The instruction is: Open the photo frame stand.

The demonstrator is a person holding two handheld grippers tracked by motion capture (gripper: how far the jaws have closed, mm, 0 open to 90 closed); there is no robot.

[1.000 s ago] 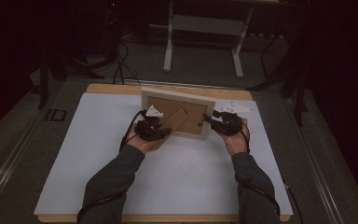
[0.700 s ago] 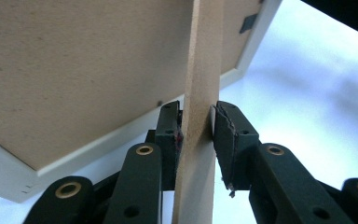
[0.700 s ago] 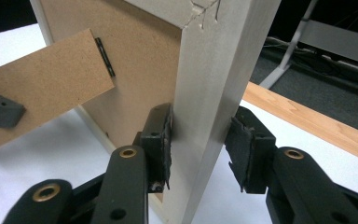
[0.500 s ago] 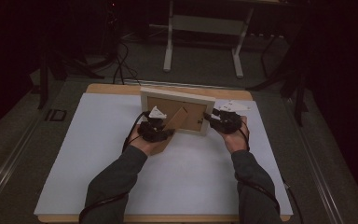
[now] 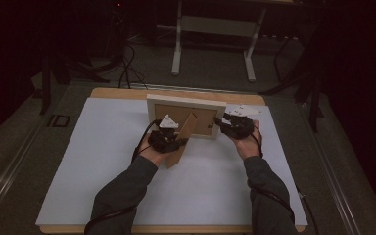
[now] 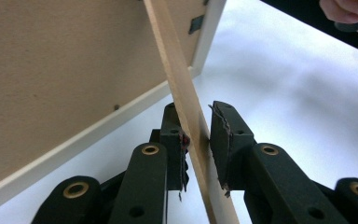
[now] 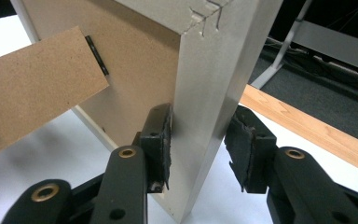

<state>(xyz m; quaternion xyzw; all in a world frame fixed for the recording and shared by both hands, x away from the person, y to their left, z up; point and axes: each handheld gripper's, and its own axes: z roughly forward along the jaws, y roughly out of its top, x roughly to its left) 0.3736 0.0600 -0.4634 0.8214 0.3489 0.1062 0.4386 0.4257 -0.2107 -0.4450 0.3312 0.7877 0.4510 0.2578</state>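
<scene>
Since the earlier high-view frame, the left hand-held gripper (image 5: 175, 141) has shifted only slightly toward the fold-out stand (image 5: 186, 131) of the picture frame (image 5: 186, 104), and its jaws have just been closing with the stand between them. From my remote station I read the picture frame as standing upright on its lower edge on the white sheet (image 5: 103, 161) that covers the table (image 5: 127, 93), toward the far middle of it, with its brown back panel (image 6: 65, 60) facing the person. In the left gripper view, the stand (image 6: 186, 116) runs as a thin strip on edge between the two pads; the left pad touches it, while the right pad stands just beside it with a narrow gap, so I do not read this as a completed clamp. In the right gripper view, the right hand-held gripper (image 7: 200, 140) straddles the pale side rail (image 7: 214, 93) of the picture frame near its right corner. The left pad (image 7: 161, 135) presses on the rail's inner face; the right pad sits at the outer face, and I cannot tell whether it makes contact. In the high view, both forearms enter from the bottom edge, and the right hand-held gripper (image 5: 223, 122) sits at the right end of the frame.
</scene>
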